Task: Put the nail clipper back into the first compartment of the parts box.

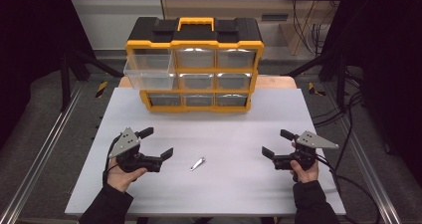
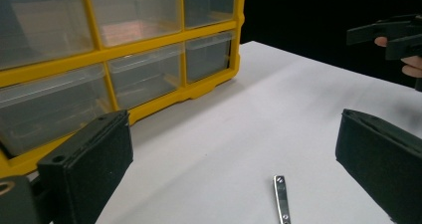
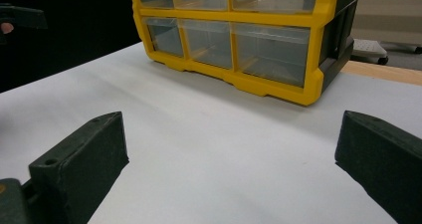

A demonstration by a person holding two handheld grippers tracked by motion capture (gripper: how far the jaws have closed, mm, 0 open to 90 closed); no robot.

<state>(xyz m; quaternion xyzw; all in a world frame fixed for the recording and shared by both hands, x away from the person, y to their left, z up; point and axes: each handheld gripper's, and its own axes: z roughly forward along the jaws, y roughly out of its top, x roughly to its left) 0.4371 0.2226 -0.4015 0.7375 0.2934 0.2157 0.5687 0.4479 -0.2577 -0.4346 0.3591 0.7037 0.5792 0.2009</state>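
A yellow-framed plastic drawer cabinet [image 1: 195,64] with a black top, a yellow carry handle and clear, see-through drawers stands on the plain white bench [image 1: 239,189], whose bare wooden edge shows tan behind the cabinet. A small silver metal strip [image 1: 197,164] shines on the white surface between the left black tool [image 1: 158,143] and the right black tool [image 1: 277,144], each topped with a grey three-cornered plate. The person's sleeves are black, the floor around is dark grey
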